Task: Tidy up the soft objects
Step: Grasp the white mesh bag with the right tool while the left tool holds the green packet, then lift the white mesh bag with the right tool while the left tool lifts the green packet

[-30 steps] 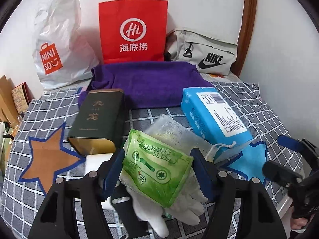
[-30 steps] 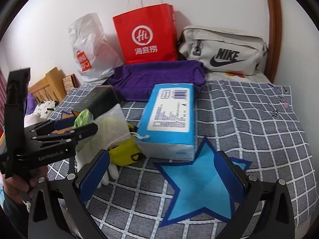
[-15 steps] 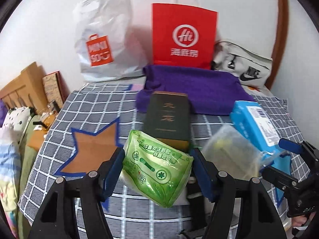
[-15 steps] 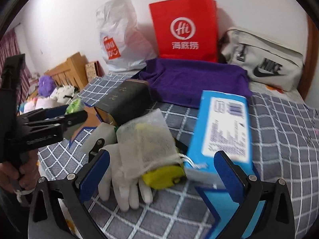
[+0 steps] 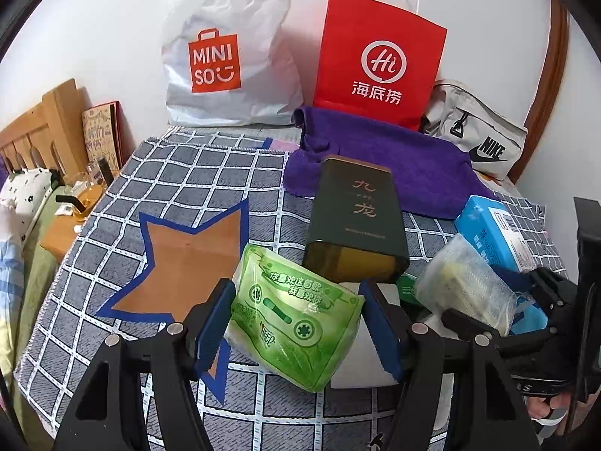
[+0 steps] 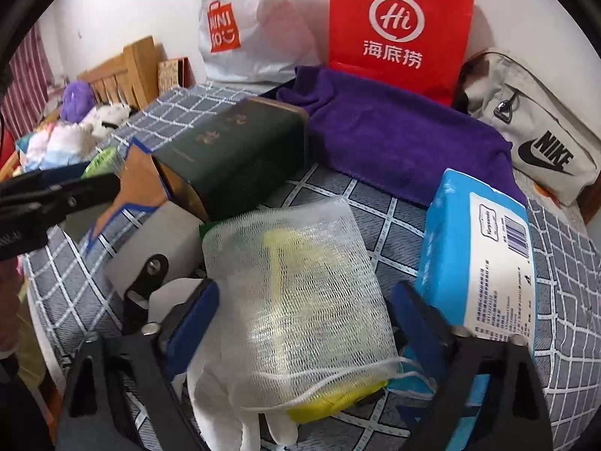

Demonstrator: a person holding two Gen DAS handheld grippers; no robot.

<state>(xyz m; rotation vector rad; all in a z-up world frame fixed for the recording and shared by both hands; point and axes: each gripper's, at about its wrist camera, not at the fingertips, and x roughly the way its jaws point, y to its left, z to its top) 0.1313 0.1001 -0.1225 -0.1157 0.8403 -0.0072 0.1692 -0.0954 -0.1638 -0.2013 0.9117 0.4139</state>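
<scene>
Two grippers, two soft targets: your left gripper [image 5: 295, 332] has its blue pads clamped on the green tissue pack [image 5: 296, 317], carried above the checked cloth [image 5: 180, 184] near the brown star [image 5: 180, 263], which is probably the sorting mark for it. Your right gripper [image 6: 302, 329] straddles the white mesh bag [image 6: 300, 282], fingers spread on either side; whether the pads touch the netting cannot be told from this close view. The bag lies on a white glove [image 6: 225, 391], beside one blue tissue box [image 6: 477, 259] and one dark green tin [image 6: 233, 161]. Behind them sit one purple towel [image 6: 398, 139], one red paper bag [image 5: 379, 60], one white plastic bag [image 5: 229, 49] and one grey Nike pouch [image 5: 477, 139] along the wall.
</scene>
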